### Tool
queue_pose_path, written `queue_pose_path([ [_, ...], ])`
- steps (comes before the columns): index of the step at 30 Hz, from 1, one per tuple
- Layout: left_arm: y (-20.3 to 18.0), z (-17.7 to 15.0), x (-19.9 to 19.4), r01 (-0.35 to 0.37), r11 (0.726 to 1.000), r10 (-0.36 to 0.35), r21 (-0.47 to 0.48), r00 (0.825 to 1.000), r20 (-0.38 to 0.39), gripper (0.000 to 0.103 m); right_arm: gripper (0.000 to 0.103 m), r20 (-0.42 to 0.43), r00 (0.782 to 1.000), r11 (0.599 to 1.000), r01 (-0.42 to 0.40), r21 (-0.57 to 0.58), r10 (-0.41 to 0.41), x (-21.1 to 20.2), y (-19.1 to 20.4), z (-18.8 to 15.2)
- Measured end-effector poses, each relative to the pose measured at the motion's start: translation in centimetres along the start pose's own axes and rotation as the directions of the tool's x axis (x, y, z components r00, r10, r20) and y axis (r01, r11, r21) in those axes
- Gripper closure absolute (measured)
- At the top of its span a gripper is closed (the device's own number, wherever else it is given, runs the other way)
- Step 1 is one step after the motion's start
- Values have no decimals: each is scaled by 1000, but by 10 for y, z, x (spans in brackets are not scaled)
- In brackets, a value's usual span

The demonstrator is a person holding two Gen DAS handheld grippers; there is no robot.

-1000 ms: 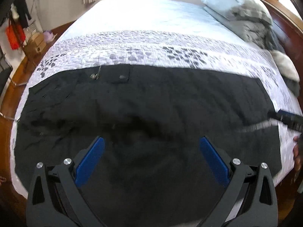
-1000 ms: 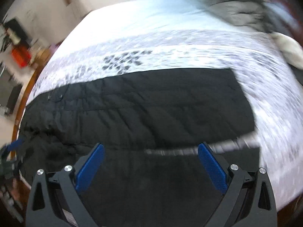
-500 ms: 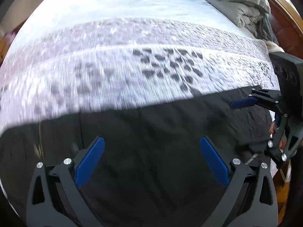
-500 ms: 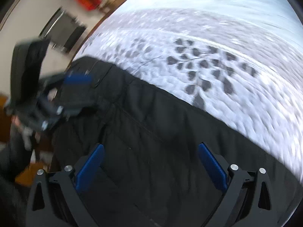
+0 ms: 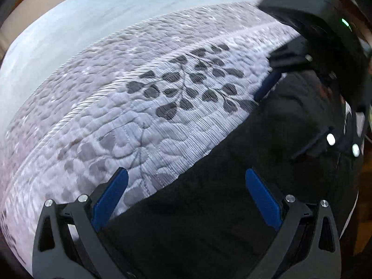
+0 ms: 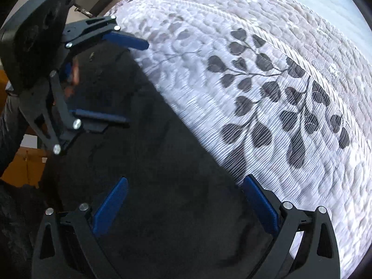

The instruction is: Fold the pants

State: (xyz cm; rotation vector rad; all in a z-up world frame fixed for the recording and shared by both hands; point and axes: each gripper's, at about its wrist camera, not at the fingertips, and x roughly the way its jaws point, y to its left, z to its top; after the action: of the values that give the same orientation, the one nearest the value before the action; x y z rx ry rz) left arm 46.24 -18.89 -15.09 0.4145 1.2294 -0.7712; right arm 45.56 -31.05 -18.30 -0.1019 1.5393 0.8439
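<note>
Lying: black pants (image 5: 232,200) spread flat on the quilted bedspread (image 5: 130,116), beside its dark leaf print.
Left gripper (image 5: 186,195): jaws wide apart, empty, over the pants' far edge.
Right gripper (image 6: 183,200): jaws wide apart, empty, over the pants, facing the left one.
</note>
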Motion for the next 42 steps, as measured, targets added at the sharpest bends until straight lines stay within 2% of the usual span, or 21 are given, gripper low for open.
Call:
queue_pose_path([
  [5, -2, 1, 2, 53, 995, -52, 87, 999, -16, 3, 3, -6, 997, 997, -71, -20, 71, -3, -11, -11],
  [6, -1, 2, 1, 61, 994, -59, 93, 998, -15, 3, 10, -4, 997, 997, -73, -27, 73, -4, -12, -12],
  [7, 1, 4, 1, 74, 993, -72, 96, 997, -17, 3, 17, -6, 999, 998, -49, -36, 49, -6, -13, -14],
  [9, 4, 4, -1, 82, 992, -82, 99, 997, -10, 3, 52, -10, 1000, 999, 9, -53, -9, -18, -19, -25],
  [11, 7, 7, -1, 82, 992, -82, 94, 997, -8, 3, 74, -33, 999, 999, -5, -44, 3, -28, -24, -35],
  [12, 8, 9, 1, 80, 993, -79, 92, 997, -14, 3, 84, -41, 999, 998, 3, -64, -6, -31, -22, -38],
  [14, 6, 14, 4, 75, 992, -73, 102, 997, -18, 3, 93, -53, 998, 990, 36, -139, -44, -37, -8, -47],
  [16, 3, 18, 5, 77, 990, -75, 118, 997, -17, 3, 96, -58, 996, 982, 53, -180, -64, -42, 4, -54],
  [19, -7, 23, 7, 136, 977, -134, 163, 991, -25, 3, 97, -34, 995, 972, 87, -220, -96, -54, 16, -65],
  [21, -15, 20, 4, 161, 965, -157, 205, 987, -37, 3, 98, 8, 993, 965, 117, -236, -118, -68, 21, -74],
  [24, -25, 22, 10, 162, 946, -150, 280, 987, -64, 3, 98, 95, 988, 961, 144, -237, -125, -95, 27, -84],
  [29, -24, 33, 19, 297, 919, -268, 260, 953, -140, 3, 98, 162, 977, 950, 180, -254, -141, -123, 36, -99],
  [35, -39, 37, 23, 333, 897, -279, 290, 937, -212, 6, 98, 233, 961, 946, 209, -249, -151, -116, 68, -95],
  [36, -42, 37, 23, 334, 896, -279, 294, 936, -212, 11, 98, 244, 958, 945, 212, -249, -151, -119, 72, -96],
  [37, -43, 37, 21, 356, 890, -303, 286, 929, -213, 30, 98, 250, 956, 944, 216, -248, -153, -120, 74, -97],
  [38, -43, 38, 20, 386, 881, -334, 272, 917, -218, 44, 98, 255, 954, 943, 223, -247, -159, -117, 80, -91],
  [39, -45, 37, 19, 406, 875, -354, 262, 908, -224, 49, 98, 260, 952, 941, 230, -247, -165, -115, 84, -91],
  [42, -54, 33, 11, 394, 874, -346, 284, 916, -204, 68, 98, 274, 945, 938, 248, -242, -180, -115, 91, -91],
])
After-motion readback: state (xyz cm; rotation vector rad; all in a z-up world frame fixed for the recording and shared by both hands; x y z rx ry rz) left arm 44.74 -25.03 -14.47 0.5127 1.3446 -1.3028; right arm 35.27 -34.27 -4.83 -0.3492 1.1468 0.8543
